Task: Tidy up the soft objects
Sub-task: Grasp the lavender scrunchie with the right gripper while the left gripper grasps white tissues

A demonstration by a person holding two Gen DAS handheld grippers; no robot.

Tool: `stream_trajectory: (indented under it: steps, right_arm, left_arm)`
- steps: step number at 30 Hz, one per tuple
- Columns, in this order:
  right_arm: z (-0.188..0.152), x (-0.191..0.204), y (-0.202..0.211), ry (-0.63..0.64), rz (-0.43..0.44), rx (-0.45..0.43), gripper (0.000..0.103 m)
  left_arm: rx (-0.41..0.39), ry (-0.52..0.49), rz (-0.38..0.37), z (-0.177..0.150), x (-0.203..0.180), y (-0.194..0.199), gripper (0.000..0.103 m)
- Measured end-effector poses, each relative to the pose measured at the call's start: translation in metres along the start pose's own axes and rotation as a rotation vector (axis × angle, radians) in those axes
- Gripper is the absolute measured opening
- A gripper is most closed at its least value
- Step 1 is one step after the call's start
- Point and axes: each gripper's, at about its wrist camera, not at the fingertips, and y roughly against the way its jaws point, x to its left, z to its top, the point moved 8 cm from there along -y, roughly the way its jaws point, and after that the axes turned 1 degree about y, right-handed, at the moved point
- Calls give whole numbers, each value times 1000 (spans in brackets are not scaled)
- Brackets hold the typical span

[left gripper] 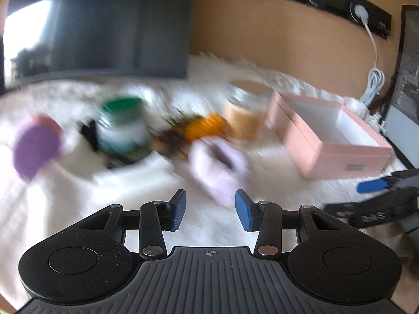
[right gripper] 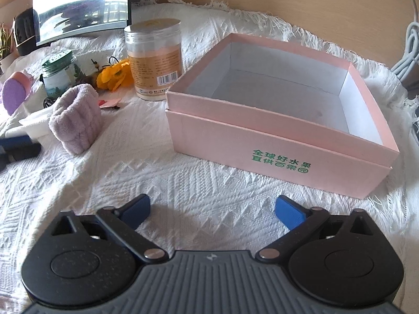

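The left tool [left gripper: 210, 210] hangs low over the white woven cloth [right gripper: 183, 183] that covers the bench, its blue pads spread apart with nothing between them. Just ahead of it, slightly toward its right pad, stands the lilac fleece wristband [left gripper: 220, 166], apart from the pads and touching neither. The left wrist view is smeared, so finer detail there is hard to read.

The right tool [right gripper: 212, 209] also stands wide open and empty, hovering over bare cloth. The wristband [right gripper: 76, 119] sits well off to its left, resting upright on the cloth. Directly ahead and to the right of this tool is the open pink box [right gripper: 277, 141], white inside, with green lettering on its near wall.

Behind the wristband, toward the far edge of the bench, are a clear beige jar [right gripper: 154, 60], an orange fabric flower [right gripper: 115, 74], and a green-lidded jar [right gripper: 59, 76]. A purple plush piece [right gripper: 14, 95] lies near the left edge.
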Motion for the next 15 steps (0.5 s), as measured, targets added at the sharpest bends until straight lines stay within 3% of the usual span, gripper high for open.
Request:
stream_trajectory:
  steps: [1, 3, 6, 9, 15]
  right_arm:
    - [1, 4, 4, 8, 7, -10, 90]
    - [4, 14, 16, 30, 10, -49, 90]
    - [10, 35, 36, 72, 18, -106, 90]
    - [15, 55, 52, 110, 45, -142, 90]
    - [35, 90, 69, 169, 97, -182, 90]
  left_arm:
    - [-8, -20, 12, 5, 10, 2, 46]
    - [22, -88, 27, 11, 29, -3, 46]
    - [142, -225, -23, 7, 44, -30, 47]
    - [172, -306, -33, 0, 55, -52, 47]
    - [166, -161, -45, 10, 90, -72, 49]
